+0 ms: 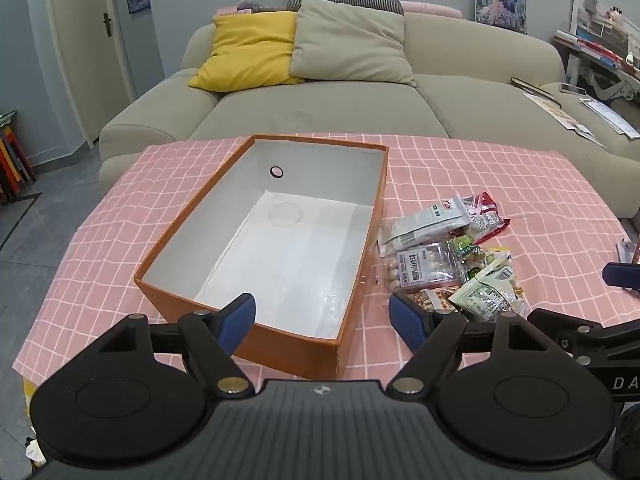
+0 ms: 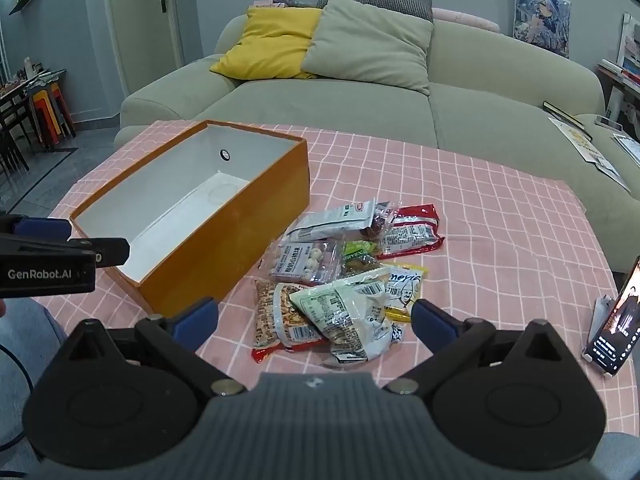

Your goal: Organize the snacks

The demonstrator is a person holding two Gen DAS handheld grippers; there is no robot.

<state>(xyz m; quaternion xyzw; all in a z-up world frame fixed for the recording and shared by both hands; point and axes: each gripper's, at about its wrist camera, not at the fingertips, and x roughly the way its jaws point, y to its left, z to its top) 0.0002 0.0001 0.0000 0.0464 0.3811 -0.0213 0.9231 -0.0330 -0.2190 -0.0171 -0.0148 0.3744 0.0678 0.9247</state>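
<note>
From the left wrist camera, the left gripper (image 1: 322, 322) hovers with its jaws spread wide and nothing between them, its blue-padded fingertips (image 1: 238, 322) framing the near right corner of an orange cardboard box (image 1: 280, 350). The box has white inner walls, shows nothing inside, and sits on a pink checked tablecloth (image 1: 460, 168). Just beside the box, toward 3 o'clock from it, lies the pile of snack packets (image 1: 448, 256): a grey-white pouch (image 1: 430, 224) at the far end, a red packet (image 1: 490, 210) touching it, a clear pack of pale round sweets (image 1: 426, 266) below, and a white-green bag (image 1: 490, 292) nearest the camera. Part of the right gripper's black frame enters at 4 o'clock. A beige sofa (image 1: 320, 108) with a yellow cushion (image 1: 250, 50) and a beige cushion (image 1: 348, 42) stands behind the table at 12 o'clock. From the right wrist camera, the right gripper (image 2: 314, 314) also has its jaws spread wide and empty, hovering over the near edge of the snack pile, above the white-green bag (image 2: 344, 316) and an orange-patterned packet (image 2: 280, 316). The box (image 2: 224, 240) lies at 10 o'clock from the pile, just beside it. The left gripper (image 2: 52, 240) reaches in at 9 o'clock by the box's near corner. A lit smartphone (image 2: 616, 332) leans upright on a stand at 3 o'clock.
</note>
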